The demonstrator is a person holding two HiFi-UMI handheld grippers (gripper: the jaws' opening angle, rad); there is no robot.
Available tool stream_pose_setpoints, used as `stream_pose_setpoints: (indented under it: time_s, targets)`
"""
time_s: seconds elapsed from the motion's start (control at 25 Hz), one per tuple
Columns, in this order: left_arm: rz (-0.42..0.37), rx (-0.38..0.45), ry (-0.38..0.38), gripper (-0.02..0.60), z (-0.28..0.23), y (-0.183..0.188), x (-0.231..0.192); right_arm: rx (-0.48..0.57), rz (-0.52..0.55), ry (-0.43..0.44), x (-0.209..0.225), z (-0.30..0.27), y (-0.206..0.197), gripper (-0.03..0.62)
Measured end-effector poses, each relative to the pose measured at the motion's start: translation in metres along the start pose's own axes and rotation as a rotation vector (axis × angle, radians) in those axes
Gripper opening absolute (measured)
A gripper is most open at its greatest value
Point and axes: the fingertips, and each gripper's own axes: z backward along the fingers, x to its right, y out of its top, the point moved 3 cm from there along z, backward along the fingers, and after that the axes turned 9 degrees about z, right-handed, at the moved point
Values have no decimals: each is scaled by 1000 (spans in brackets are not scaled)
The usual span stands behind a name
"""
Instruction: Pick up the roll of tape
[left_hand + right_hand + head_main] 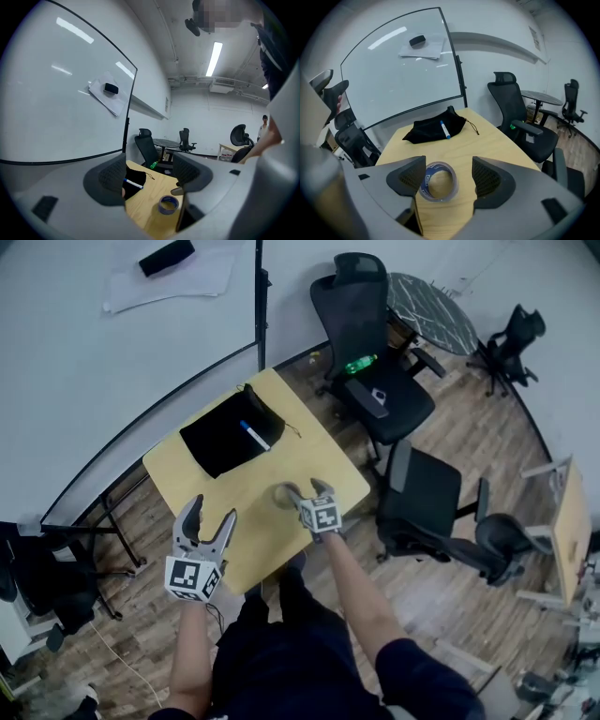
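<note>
right gripper [449, 174]: jaws spread wide, nothing clamped; roll of tape [424, 183] is straddled between them.
pad contact: roll sits closer to the left-hand pad in the right gripper view; touching or just beside cannot be told.
left gripper [150, 180]: jaws open, empty, held apart from the roll and further from the black pouch [433, 130] than the right gripper is.
roll position: laid flat on the table [487, 140], hole up, on the near side of the pouch, not touching it.
marker [445, 130]: resting on top of the pouch, clear of the grasp.
weight (judged): light, an easy load for one gripper.
stiffness (judged): a rigid ring is expected; a firm squeeze should be tolerated.
surface (judged): smooth outer wrap, some slip likely.
hold point (judged): across the outer diameter, pads kept low at the table; otherwise the wall is pinched with one jaw in the hole.
risk (judged): roll may be pushed toward the pouch if one pad lands first.
</note>
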Motion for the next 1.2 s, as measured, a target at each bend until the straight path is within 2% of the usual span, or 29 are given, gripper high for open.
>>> stream_pose_setpoints:
  time_s: [0.36, 0.64, 0.8, 0.92, 0.96, 1.08, 1.2]
  targets:
    - [20, -22, 12, 290, 2, -11, 3, -151, 5, 26, 4, -22, -34, 281]
    - [28, -40, 20, 290, 5, -17, 5, -258, 10, 8, 3, -33, -48, 281]
    - [32, -46, 27, 290, 9, -21, 7, -276, -43, 110, -20, -37, -47, 279]
    - [32, -46, 33, 290, 12, -23, 5, -297, -46, 109, -23, -42, -47, 236]
    - [32, -45, 34, 290, 13, -24, 4, -312, -41, 98, -21, -43, -49, 204]
    - [38, -48, 39, 290, 17, -25, 4, -379, -17, 45, -13, -42, -59, 161]
    - [46, -49, 49, 290, 18, -25, 2, -387, -62, 96, -26, -46, -61, 93]
